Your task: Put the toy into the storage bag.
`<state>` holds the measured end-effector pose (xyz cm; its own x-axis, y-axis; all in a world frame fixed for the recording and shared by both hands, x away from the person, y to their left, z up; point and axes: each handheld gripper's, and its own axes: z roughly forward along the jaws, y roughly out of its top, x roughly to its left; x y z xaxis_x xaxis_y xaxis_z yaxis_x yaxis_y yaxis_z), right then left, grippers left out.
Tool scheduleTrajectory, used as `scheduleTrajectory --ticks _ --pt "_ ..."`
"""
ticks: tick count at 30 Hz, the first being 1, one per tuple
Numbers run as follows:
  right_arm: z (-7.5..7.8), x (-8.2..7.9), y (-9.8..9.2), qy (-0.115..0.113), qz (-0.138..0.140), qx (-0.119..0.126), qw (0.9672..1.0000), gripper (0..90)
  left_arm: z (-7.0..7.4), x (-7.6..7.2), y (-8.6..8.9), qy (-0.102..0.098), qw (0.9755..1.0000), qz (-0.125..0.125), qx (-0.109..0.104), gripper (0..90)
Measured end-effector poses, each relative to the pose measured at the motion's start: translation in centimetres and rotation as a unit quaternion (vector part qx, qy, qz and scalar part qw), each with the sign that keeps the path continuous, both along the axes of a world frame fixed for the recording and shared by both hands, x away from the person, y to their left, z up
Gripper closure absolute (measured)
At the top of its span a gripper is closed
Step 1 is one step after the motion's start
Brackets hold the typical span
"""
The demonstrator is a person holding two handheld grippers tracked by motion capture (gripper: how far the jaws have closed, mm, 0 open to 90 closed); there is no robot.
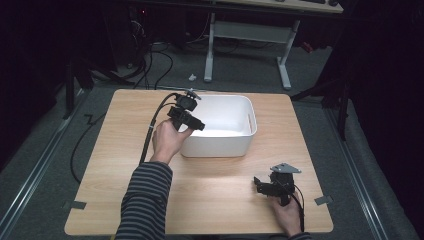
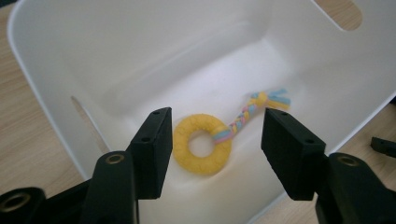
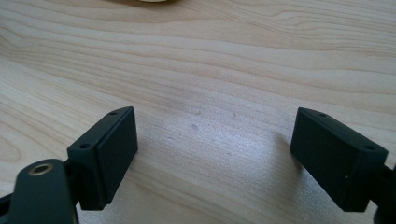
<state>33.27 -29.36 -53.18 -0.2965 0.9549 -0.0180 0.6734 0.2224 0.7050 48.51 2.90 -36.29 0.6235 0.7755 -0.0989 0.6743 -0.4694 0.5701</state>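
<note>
A yellow ring toy [image 2: 203, 163] with a braided pastel rope tail [image 2: 246, 116] lies on the floor of a white plastic bin [image 1: 232, 142]. My left gripper [image 1: 199, 125] hangs over the bin's left rim, pointing into it. In the left gripper view its jaws [image 2: 217, 126] stand apart above the toy without touching it, so it is open. My right gripper [image 1: 258, 183] rests low over the wooden table [image 1: 215, 205] near the front right. Its jaws [image 3: 215, 135] are wide apart over bare wood, with nothing between them.
The bin [image 2: 140, 46] has slot handles in its end walls and stands at the table's back centre. Cables trail from both grippers. A white desk frame [image 1: 285, 65] stands on the floor beyond the table.
</note>
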Motion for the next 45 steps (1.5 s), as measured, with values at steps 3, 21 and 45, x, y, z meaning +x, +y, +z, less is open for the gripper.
scheduleTrajectory --ticks 3,21,45 --pt "0.0 0.0 0.0 0.000 0.000 0.000 1.0000 14.6 0.5 -0.7 0.3 -0.030 0.9995 0.000 0.012 42.5" --pt "0.0 0.0 0.0 0.000 0.000 0.000 1.0000 14.6 1.6 -2.6 3.6 -0.058 0.9982 0.015 -0.008 39.8" --pt "0.0 -0.1 0.0 0.001 0.003 0.001 1.0000 14.7 2.1 -5.1 8.3 -0.080 0.9953 0.045 -0.030 39.2"
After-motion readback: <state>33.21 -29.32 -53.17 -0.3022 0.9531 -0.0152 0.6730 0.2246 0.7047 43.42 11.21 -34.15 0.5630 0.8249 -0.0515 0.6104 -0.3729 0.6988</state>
